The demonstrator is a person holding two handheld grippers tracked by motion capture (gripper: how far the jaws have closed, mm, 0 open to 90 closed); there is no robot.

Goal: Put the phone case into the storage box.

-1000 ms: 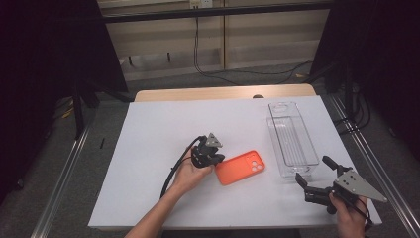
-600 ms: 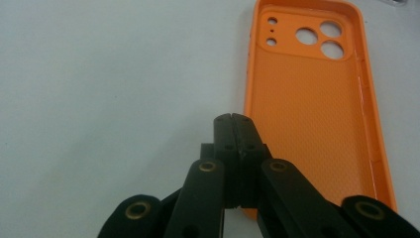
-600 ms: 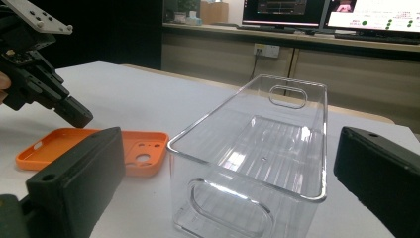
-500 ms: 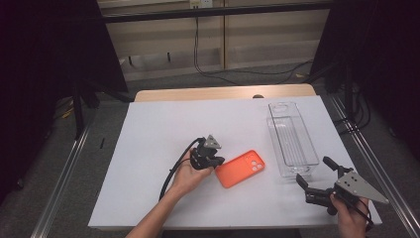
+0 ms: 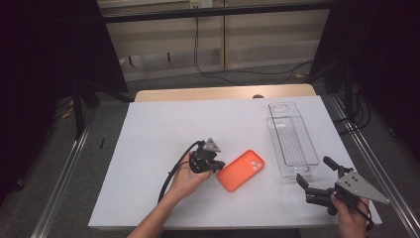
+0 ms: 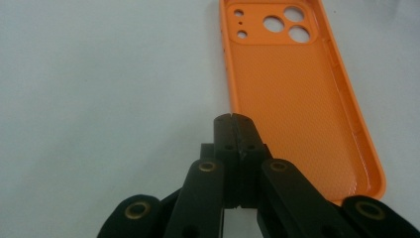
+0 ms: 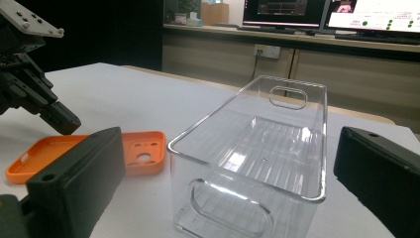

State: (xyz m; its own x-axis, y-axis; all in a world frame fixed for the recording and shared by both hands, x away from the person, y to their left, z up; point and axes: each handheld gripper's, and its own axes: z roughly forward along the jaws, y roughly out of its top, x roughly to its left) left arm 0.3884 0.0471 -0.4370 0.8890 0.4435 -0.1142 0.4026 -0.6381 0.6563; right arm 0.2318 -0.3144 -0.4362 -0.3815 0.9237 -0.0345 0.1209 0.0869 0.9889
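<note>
Orange phone case (image 5: 241, 170) beside left gripper (image 5: 216, 165), jaws pressed together empty, right gripper (image 5: 315, 175) jaws spread wide

- I see a white table top (image 5: 163, 148) filling the middle of my high view, with a strip of bare wood (image 5: 223, 93) showing along its far edge.
- Grey floor (image 5: 54, 163) runs along both sides of the table, and a metal rail (image 5: 64, 183) lies on it to the left, another (image 5: 376, 163) to the right.
- Past the table stands a beige panelled wall (image 5: 247, 39), with black cables (image 5: 198, 54) hanging down it to the floor.
- Both far corners of the room are dark.
- In my right gripper view, lit monitors (image 7: 327, 12) sit on a long counter (image 7: 297, 39), with a wall socket (image 7: 266, 50) below.
</note>
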